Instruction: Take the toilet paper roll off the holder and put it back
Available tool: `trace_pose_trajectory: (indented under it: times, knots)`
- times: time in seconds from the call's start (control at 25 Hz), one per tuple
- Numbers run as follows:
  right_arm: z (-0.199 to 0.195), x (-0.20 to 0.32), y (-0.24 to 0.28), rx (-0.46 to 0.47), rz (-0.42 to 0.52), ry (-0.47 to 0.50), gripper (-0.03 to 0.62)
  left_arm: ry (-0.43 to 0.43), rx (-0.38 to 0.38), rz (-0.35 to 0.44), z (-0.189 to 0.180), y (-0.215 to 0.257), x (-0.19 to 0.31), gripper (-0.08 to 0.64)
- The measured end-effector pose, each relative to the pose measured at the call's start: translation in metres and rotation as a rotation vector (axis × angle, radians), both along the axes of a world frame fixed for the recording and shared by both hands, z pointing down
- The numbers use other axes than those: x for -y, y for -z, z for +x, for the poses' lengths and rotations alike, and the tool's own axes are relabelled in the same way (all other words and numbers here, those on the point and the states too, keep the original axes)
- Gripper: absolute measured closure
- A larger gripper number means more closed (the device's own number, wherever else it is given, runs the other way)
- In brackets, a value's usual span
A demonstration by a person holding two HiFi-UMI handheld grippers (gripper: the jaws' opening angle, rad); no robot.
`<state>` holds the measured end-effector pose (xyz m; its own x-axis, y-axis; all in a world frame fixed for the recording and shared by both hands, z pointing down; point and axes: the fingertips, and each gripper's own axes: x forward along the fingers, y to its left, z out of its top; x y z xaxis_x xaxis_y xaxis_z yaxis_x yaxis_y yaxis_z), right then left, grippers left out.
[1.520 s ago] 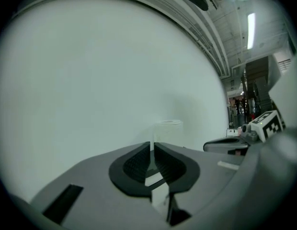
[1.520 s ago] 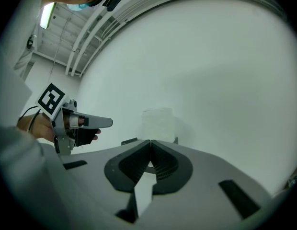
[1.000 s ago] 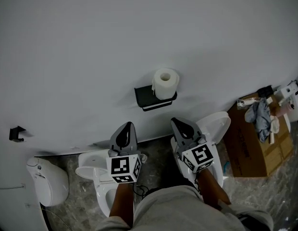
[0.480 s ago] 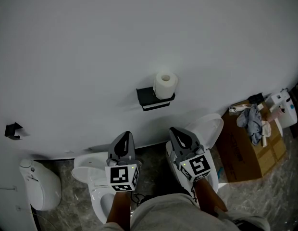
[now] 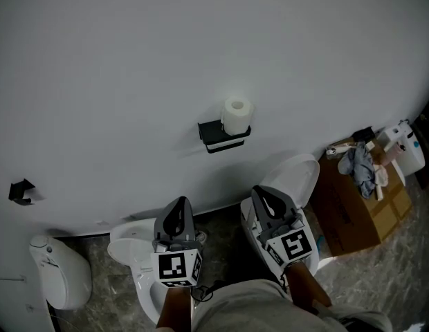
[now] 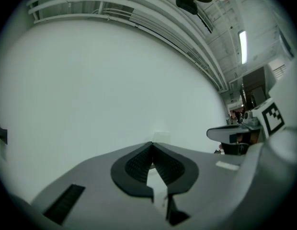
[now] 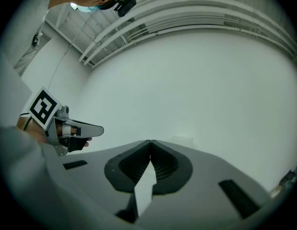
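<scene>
- Closed and empty: left tongs (image 5: 178, 200) and right tongs (image 5: 260, 191).
- The toilet paper roll (image 5: 236, 115) sits on its holder (image 5: 213, 134), looking farther off than a second ago; the reach is still ahead.

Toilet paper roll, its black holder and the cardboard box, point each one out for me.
toilet paper roll (image 5: 236, 116), head view, on the roll's white side.
black holder (image 5: 212, 131), head view, on its dark block left of the roll.
cardboard box (image 5: 349, 213), head view, on its brown side.
</scene>
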<state>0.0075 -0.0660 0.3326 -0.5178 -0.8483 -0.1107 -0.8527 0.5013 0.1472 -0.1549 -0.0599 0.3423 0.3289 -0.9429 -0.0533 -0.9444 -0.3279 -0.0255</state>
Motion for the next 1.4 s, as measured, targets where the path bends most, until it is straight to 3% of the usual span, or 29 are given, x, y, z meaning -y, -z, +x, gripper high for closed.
trace_pose_trajectory:
  times: [1.4]
  knots:
    - [0.015, -0.031, 0.013, -0.009, 0.041, -0.057, 0.588, -0.043, -0.012, 0.033, 0.010, 0.007, -0.021, 0.549]
